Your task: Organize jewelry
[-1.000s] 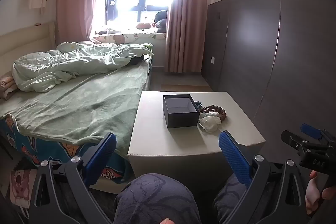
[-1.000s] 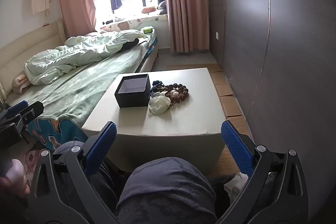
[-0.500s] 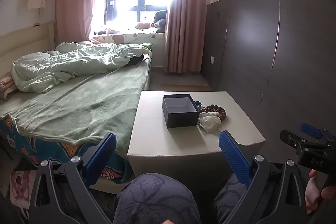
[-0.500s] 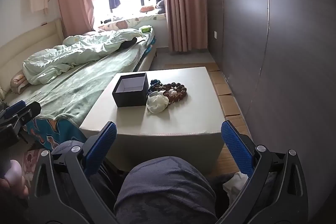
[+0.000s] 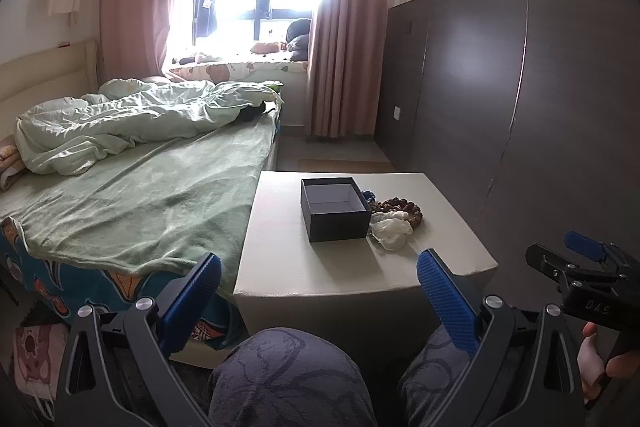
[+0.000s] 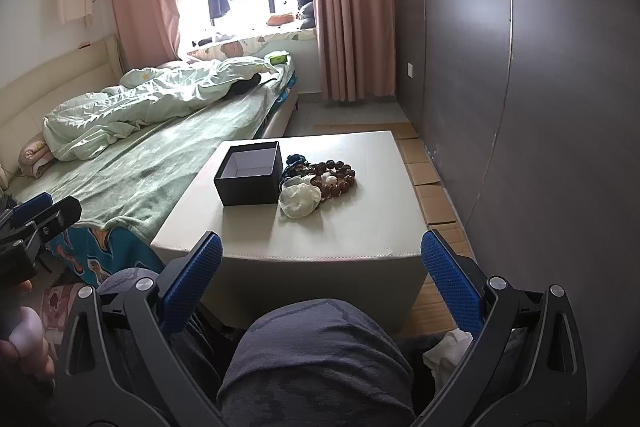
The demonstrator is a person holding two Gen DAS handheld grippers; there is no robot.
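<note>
An open, empty black box (image 5: 335,207) (image 6: 250,174) stands on a low cream table (image 5: 352,267) (image 6: 340,227). Right of it lies a heap of jewelry: brown bead bracelets (image 5: 402,209) (image 6: 338,177), a blue bead string (image 6: 295,164) and a white pouch (image 5: 390,230) (image 6: 299,201). My left gripper (image 5: 318,291) is open and empty, held back from the table's near edge above my knees. My right gripper (image 6: 322,269) is open and empty, also short of the near edge. Each gripper shows at the edge of the other's view.
A bed with a green cover (image 5: 140,195) (image 6: 132,171) runs along the table's left side. A dark panelled wall (image 5: 520,107) (image 6: 540,87) stands to the right. My knees (image 5: 288,379) (image 6: 320,359) are below the grippers. A curtained window is at the far end.
The right gripper's view has tilted slightly, the table sitting a little higher and closer in it. The left gripper has barely moved. Both stay open.
</note>
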